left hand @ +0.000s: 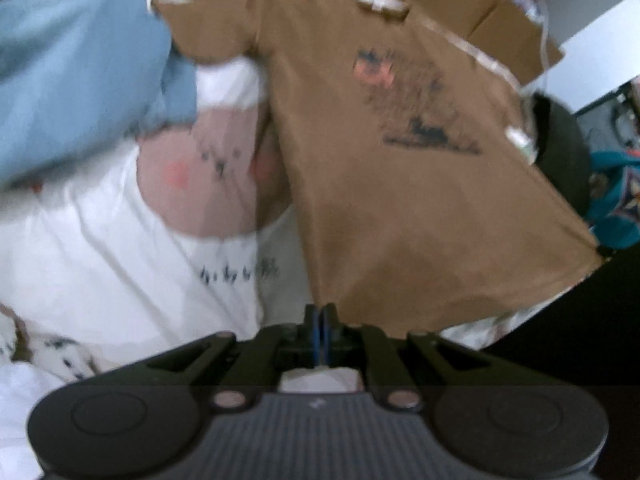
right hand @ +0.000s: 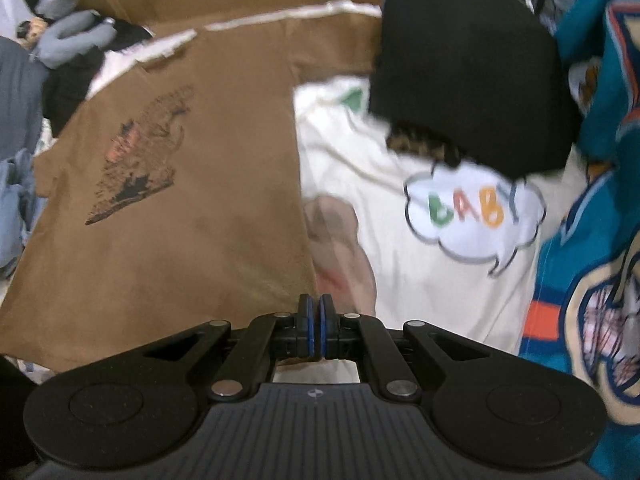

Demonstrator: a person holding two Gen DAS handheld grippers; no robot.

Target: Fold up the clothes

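At near edge, left gripper (left hand: 321,312) pinched tight on hem corner of brown T-shirt (left hand: 380,152), blue-lined pads together. Right gripper (right hand: 316,306) likewise clamped on opposite hem corner of same shirt. Brown cloth soft, matte, dark and orange chest print, spread over heap of garments. Beside it, cream top (right hand: 400,184) with cloud-shaped "BABY" patch; teal jersey (right hand: 592,240); black folded fabric (right hand: 468,80). Beyond, light-blue garment (left hand: 72,72) and flattened cardboard (left hand: 480,8).

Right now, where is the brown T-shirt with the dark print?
The brown T-shirt fills the left of the right wrist view, pinched at its near hem by both shut grippers, beside the cream BABY shirt.
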